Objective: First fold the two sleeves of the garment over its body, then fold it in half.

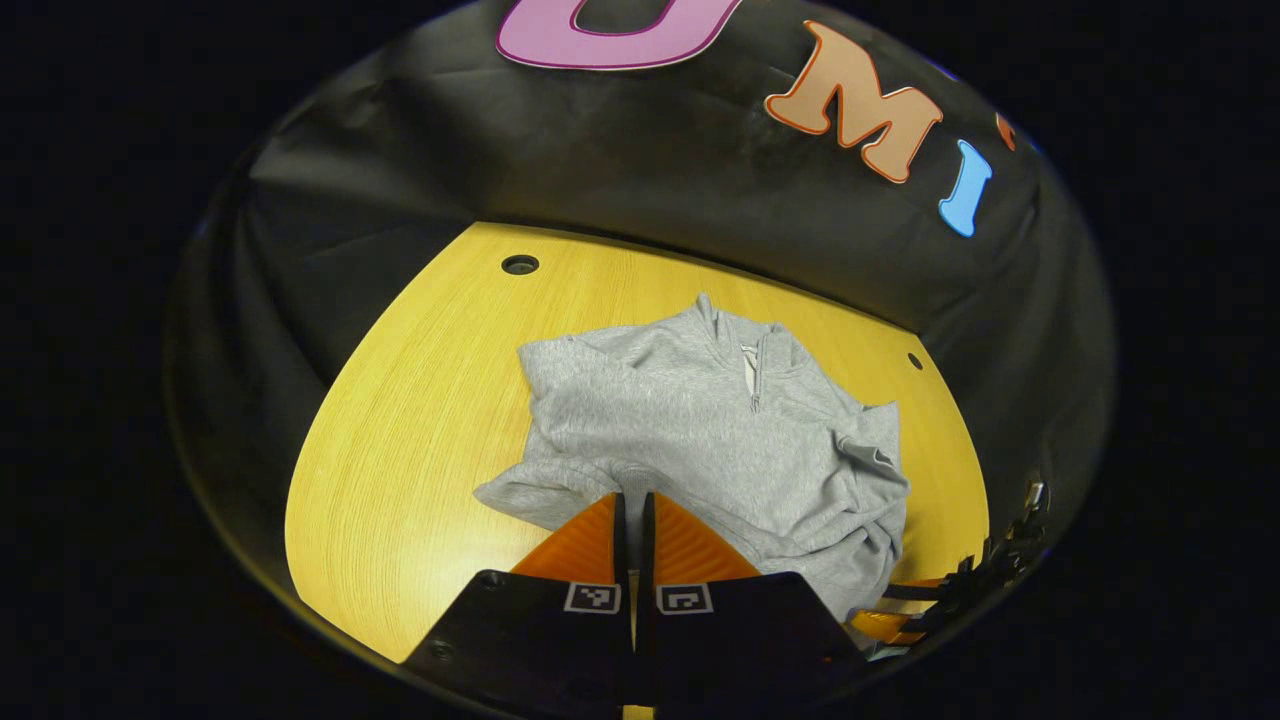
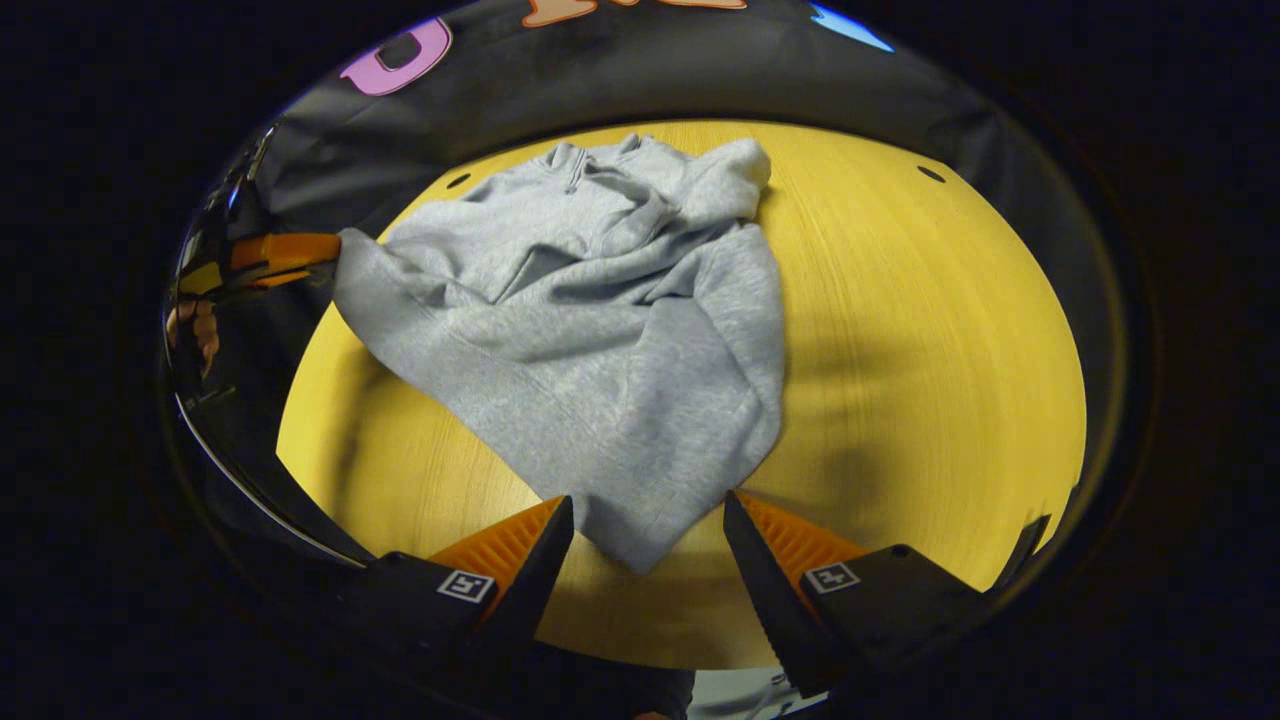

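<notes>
A grey zip-neck sweatshirt (image 1: 700, 430) lies crumpled on the yellow wooden table (image 1: 420, 420), collar toward the wall. My left gripper (image 1: 632, 500) is shut on a fold of its near edge, with grey cloth pinched in the narrow gap. In the right gripper view the same gripper (image 2: 285, 255) holds that corner of the sweatshirt (image 2: 600, 330) raised off the table at the left. My right gripper (image 2: 648, 505) is open, and the garment's lowest corner lies between its fingers without touching them. One sleeve lies bunched over the body near the collar.
The table (image 2: 930, 330) has bare wood right of the garment and small round holes (image 1: 519, 264) (image 2: 930, 173) near its far edge. Black cloth wall stands close behind. A hand (image 2: 195, 330) holds the left gripper. The right gripper (image 1: 890, 620) shows low right.
</notes>
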Action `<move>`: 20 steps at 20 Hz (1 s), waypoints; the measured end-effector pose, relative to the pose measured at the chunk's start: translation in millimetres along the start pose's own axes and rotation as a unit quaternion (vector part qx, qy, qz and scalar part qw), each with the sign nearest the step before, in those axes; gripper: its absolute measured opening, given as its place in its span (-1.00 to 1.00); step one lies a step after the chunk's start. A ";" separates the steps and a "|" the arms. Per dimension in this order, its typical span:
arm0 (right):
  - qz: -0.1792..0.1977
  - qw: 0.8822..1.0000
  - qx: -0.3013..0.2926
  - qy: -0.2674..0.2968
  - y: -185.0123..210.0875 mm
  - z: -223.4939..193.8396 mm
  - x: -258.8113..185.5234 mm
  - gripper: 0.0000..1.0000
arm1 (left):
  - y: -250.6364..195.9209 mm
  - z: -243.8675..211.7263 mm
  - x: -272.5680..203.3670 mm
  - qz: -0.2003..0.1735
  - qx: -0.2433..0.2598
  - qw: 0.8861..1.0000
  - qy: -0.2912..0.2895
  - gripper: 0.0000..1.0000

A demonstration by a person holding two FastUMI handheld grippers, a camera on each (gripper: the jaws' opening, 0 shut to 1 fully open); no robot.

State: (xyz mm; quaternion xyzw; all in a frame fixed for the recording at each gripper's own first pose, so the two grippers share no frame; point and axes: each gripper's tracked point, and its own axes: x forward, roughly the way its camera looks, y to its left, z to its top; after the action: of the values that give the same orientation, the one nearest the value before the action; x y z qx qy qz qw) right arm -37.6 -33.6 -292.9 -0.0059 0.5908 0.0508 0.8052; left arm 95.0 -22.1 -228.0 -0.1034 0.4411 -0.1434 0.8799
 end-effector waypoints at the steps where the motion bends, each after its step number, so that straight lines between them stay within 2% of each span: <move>1: -0.015 1.000 -0.022 -0.012 -2.7 2.9 -3.3 0.93 | 0.7 -0.5 0.5 0.000 0.000 1.000 0.001 -1.00; 2: -0.033 0.998 -0.044 0.006 -5.4 -2.0 0.3 0.73 | 0.7 -1.0 1.0 0.000 -0.002 1.000 0.001 -1.00; 3: -0.038 0.997 -0.067 0.005 -5.3 0.2 1.2 0.67 | 0.7 -1.1 1.0 0.000 -0.003 1.000 0.002 -1.00; 4: -0.028 0.996 -0.077 0.018 -0.8 -0.7 -0.1 0.60 | 0.6 -1.9 1.5 0.000 -0.005 1.000 0.003 -1.00; 5: -0.020 0.997 -0.070 0.019 -0.3 4.7 0.0 0.36 | 0.1 -2.9 2.1 -0.002 -0.007 1.000 0.005 -1.00; 7: 0.004 1.000 0.000 0.028 1.1 8.0 -1.3 -0.87 | 1.8 -5.7 2.3 0.001 -0.004 1.000 0.006 -1.00; 9: 0.019 0.999 0.049 -0.007 -0.1 20.1 -4.3 -0.96 | 1.5 -6.0 -1.0 0.002 -0.003 1.000 0.005 -0.99; 11: 0.035 0.995 0.055 -0.071 -0.2 53.0 -27.0 -0.96 | 0.7 -2.2 -7.3 0.000 0.001 1.000 -0.005 -1.00; 12: 0.052 0.992 0.062 -0.101 5.1 74.2 -41.0 -1.00 | -1.0 -0.9 -10.0 -0.002 0.001 1.000 -0.007 -1.00; 15: 0.098 0.977 0.084 -0.173 16.7 148.1 -76.7 -0.96 | -5.5 2.6 -14.7 -0.005 -0.005 1.000 -0.002 -1.00; 18: 0.133 0.961 0.114 -0.214 19.6 206.6 -89.4 -0.96 | -13.7 22.8 -12.1 -0.020 -0.022 0.999 -0.012 -1.00; 20: 0.152 0.951 0.169 -0.211 15.7 237.9 -74.8 -0.97 | -10.9 35.9 -0.5 -0.020 -0.039 0.999 -0.019 -1.00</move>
State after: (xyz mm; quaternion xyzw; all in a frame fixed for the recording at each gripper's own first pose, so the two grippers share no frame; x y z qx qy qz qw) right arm 165.0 -7.0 -149.1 0.2306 0.4008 0.0720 0.8838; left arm 121.8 -30.1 -203.1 -0.1486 0.4278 -0.1416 0.8802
